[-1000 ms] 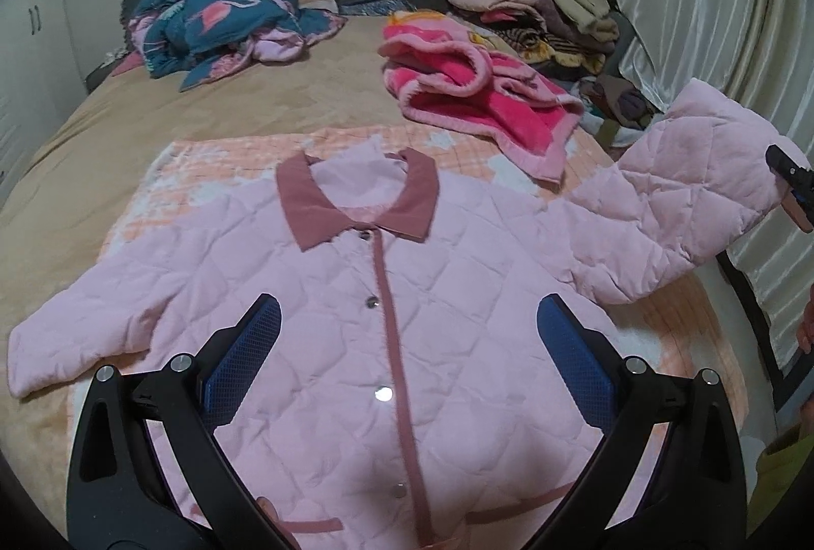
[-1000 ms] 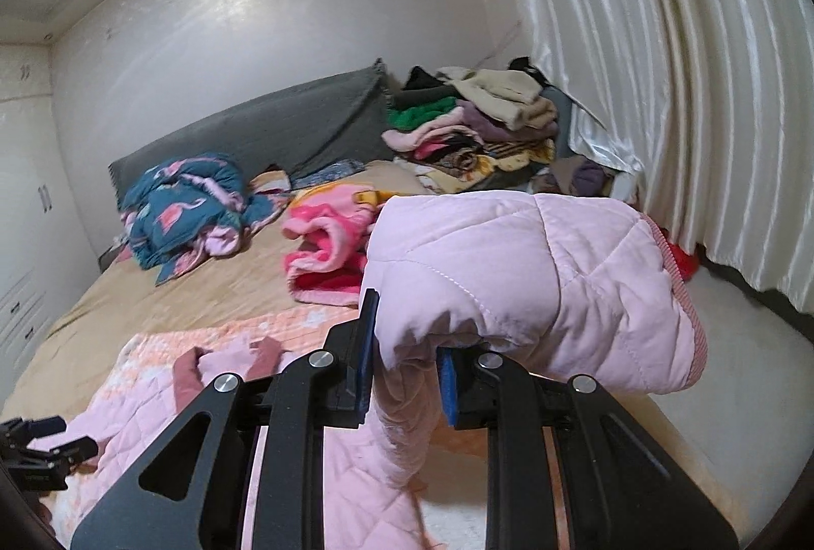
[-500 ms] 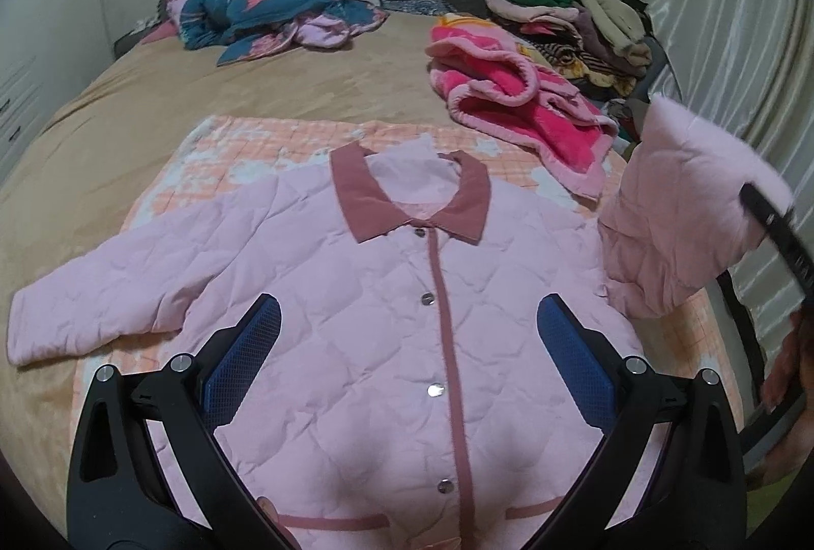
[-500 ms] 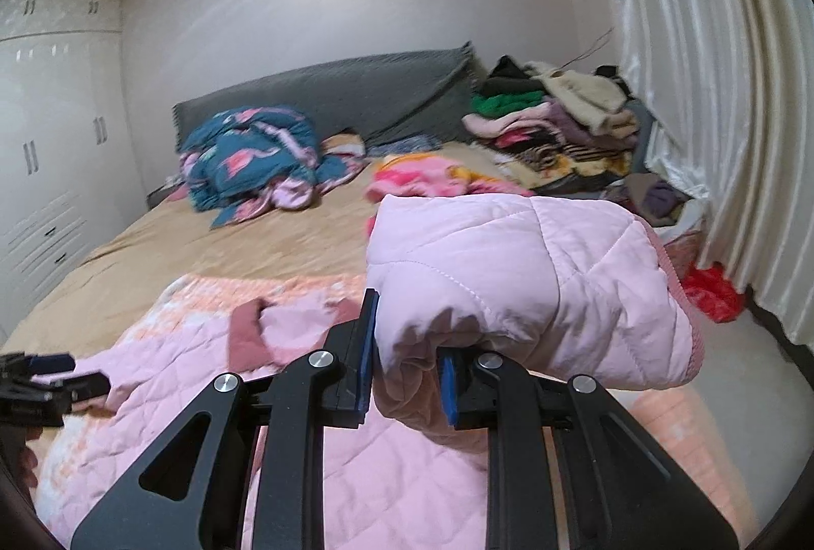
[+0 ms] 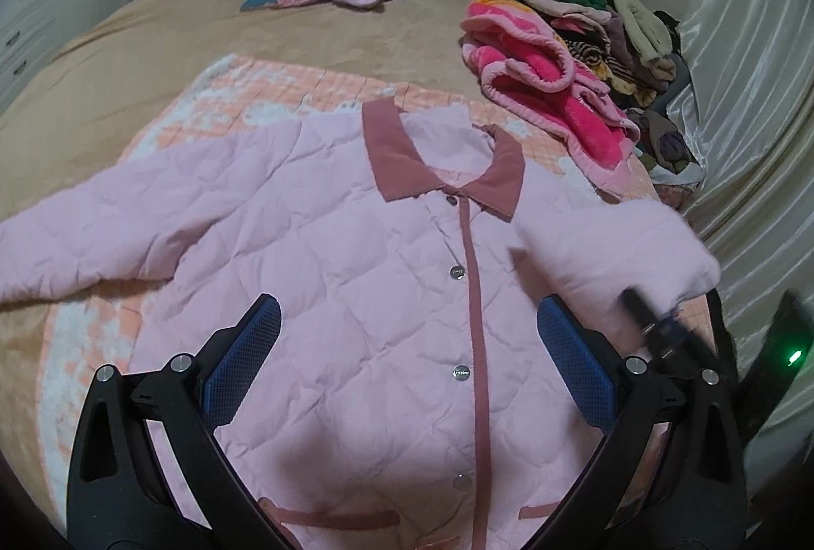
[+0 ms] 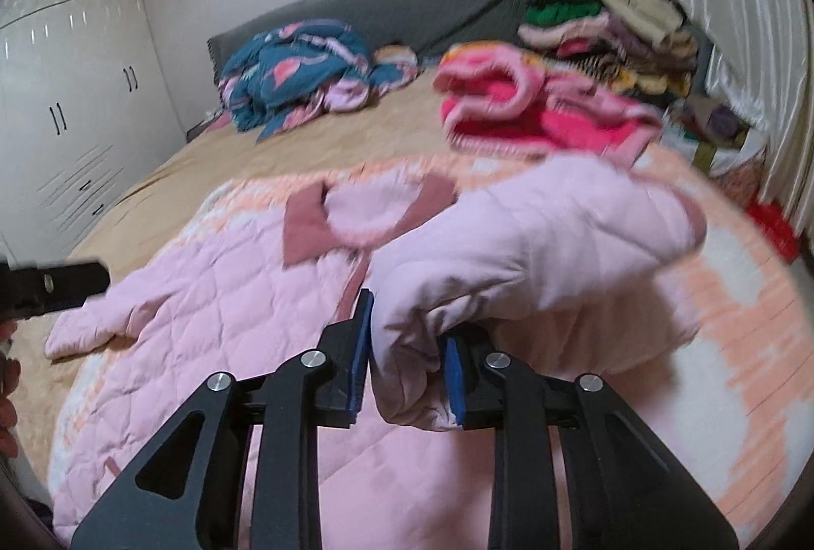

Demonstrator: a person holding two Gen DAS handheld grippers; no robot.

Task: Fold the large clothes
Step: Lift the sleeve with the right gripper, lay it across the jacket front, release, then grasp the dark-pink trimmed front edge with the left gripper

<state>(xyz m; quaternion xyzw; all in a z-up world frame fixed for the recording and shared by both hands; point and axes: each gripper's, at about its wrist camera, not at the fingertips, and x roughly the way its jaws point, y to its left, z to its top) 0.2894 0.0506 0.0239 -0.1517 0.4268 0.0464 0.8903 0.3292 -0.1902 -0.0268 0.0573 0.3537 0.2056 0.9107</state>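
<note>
The left gripper [image 5: 407,362] hangs with jaws spread wide and empty; the pink quilted jacket [image 5: 325,275] lies buttoned and flat on the bed directly ahead of them. The right gripper [image 6: 407,362] pinches the jacket's sleeve [image 6: 534,255], lifted ahead of its 2 pads. The bulky quilting could slip out, or the tug could drag the body askew.

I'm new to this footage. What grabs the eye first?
A pink quilted jacket lies spread, buttoned, on the bed. The right tongs pinch its sleeve, lifted over the jacket's front. The left tongs hover open above it.
</note>
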